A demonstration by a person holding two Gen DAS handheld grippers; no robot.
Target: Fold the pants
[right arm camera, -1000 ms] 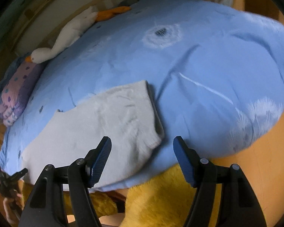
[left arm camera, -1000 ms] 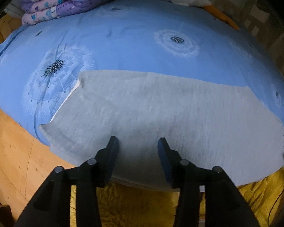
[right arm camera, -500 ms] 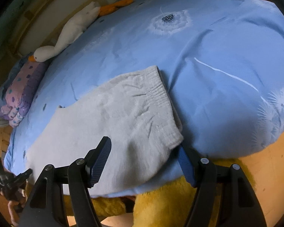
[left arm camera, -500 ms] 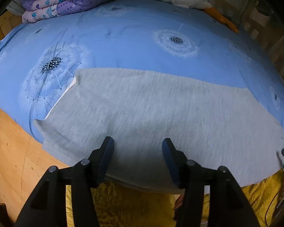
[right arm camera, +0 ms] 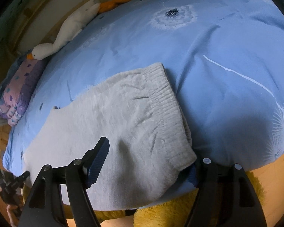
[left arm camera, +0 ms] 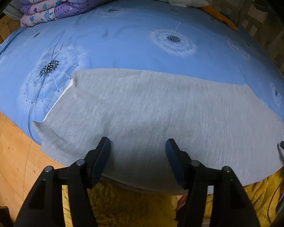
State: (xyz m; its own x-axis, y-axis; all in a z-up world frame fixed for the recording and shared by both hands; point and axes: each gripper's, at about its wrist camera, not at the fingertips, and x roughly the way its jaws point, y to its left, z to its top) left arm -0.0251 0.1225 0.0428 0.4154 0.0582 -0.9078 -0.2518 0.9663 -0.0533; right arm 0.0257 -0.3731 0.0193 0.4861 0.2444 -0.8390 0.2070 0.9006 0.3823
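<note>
The grey pants [left arm camera: 151, 117] lay flat along the near edge of the blue dandelion-print bedspread [left arm camera: 123, 43], ribbed waistband [right arm camera: 172, 113] to the right. The left gripper [left arm camera: 138, 151] hovered wide open over the legs; the right gripper [right arm camera: 149, 158] straddled the waistband corner, jaws spread (right finger partly hidden behind cloth). A plush goose [right arm camera: 66, 32] and folded purple quilt [left arm camera: 70, 1] sat far back.
</note>
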